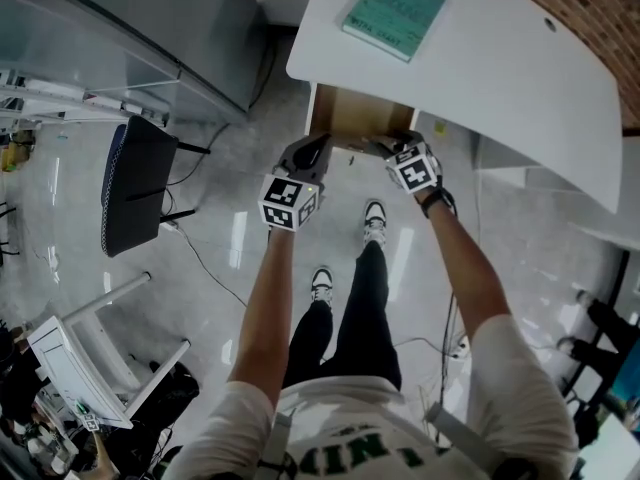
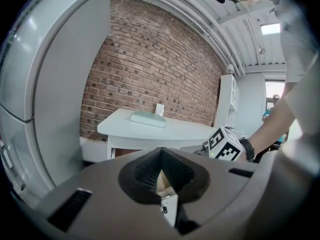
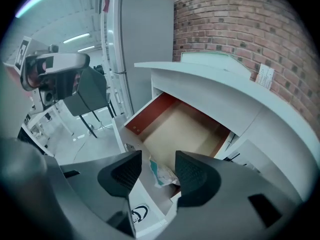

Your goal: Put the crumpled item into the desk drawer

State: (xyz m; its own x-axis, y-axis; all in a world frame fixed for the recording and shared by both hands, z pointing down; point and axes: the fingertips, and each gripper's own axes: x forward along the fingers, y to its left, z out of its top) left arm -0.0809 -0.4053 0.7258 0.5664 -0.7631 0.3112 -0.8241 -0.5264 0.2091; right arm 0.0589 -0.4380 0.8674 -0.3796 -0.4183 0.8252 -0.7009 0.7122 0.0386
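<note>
A white desk (image 1: 480,58) has its wooden drawer (image 1: 360,118) pulled out. In the right gripper view, the crumpled item (image 3: 161,173), white with a teal patch, lies inside the drawer (image 3: 185,129) just behind its white front panel (image 3: 137,209). My right gripper (image 3: 157,168) hangs open right above it, a pad on either side, neither pressing on it. My left gripper (image 1: 305,153) sits at the drawer's front left corner. Its jaws (image 2: 160,156) meet at the tips, and the drawer front shows through the gap behind them.
A teal book (image 1: 395,10) lies on the desk top. A black chair (image 1: 135,183) and a grey cabinet (image 1: 150,28) stand to the left, with a white chair (image 1: 75,358) nearer. Cables run over the glossy floor. The person's feet (image 1: 375,223) are below the drawer.
</note>
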